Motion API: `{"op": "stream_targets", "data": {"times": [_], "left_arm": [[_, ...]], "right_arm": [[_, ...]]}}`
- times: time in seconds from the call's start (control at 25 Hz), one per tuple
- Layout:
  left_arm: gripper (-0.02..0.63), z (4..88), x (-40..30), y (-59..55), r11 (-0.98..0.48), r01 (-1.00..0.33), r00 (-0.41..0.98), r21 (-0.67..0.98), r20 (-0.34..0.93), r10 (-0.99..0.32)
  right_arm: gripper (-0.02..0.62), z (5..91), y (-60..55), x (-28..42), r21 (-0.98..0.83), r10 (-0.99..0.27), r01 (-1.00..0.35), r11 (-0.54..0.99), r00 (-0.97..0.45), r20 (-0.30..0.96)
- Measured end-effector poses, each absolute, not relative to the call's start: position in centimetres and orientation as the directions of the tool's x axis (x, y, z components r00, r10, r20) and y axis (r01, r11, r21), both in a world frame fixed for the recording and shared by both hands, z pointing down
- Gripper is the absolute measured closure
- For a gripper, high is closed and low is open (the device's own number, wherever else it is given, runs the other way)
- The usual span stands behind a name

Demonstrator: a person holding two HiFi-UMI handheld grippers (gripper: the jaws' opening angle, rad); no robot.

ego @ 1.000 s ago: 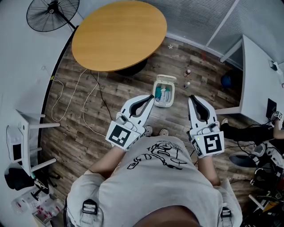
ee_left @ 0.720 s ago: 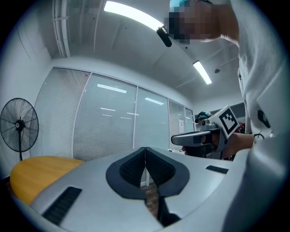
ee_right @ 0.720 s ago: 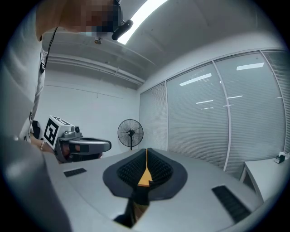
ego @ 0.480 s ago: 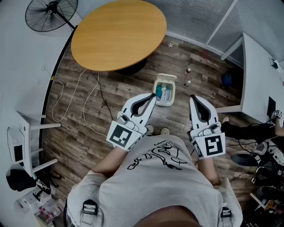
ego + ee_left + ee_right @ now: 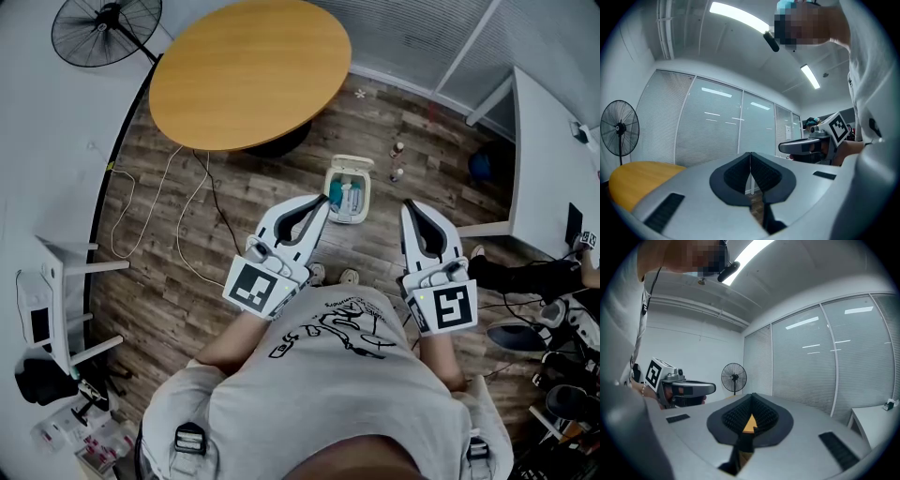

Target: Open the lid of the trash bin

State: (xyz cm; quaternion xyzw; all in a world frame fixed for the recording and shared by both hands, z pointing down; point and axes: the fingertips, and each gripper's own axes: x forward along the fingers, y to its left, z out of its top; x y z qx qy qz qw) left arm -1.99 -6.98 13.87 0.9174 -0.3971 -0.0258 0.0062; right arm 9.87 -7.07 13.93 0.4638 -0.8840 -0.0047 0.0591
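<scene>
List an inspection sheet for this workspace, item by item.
Surface: wood plank floor; no worktop in use.
Job's things: trash bin on the floor ahead of the person, lid seems up, teal contents showing.
Clutter: two small bottles near the bin.
Grippers: left gripper and right gripper both shut, empty, above the floor.
Cables: white cable and black cable on the floor.
Surroundings: round table, fan, white desk.

Honestly, barely anything changes. In the head view the trash bin (image 5: 349, 190) and the round table (image 5: 249, 73) slide a touch up the frame. The left gripper (image 5: 324, 201) creeps up with them, so its tip stays at the bin's left edge. The right gripper (image 5: 410, 206) drifts a hair to the right.
</scene>
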Motion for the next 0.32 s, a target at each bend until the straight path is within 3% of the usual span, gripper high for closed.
{"op": "stream_targets", "data": {"times": [0.32], "left_arm": [[0.586,13.99,-1.56,-7.23,-0.689,-0.724,0.687,0.033,-0.045,-0.725]], "right_arm": [[0.589,14.06,-7.42,10.18,0.068,-0.818,-0.817,0.573,-0.566,0.1]]}}
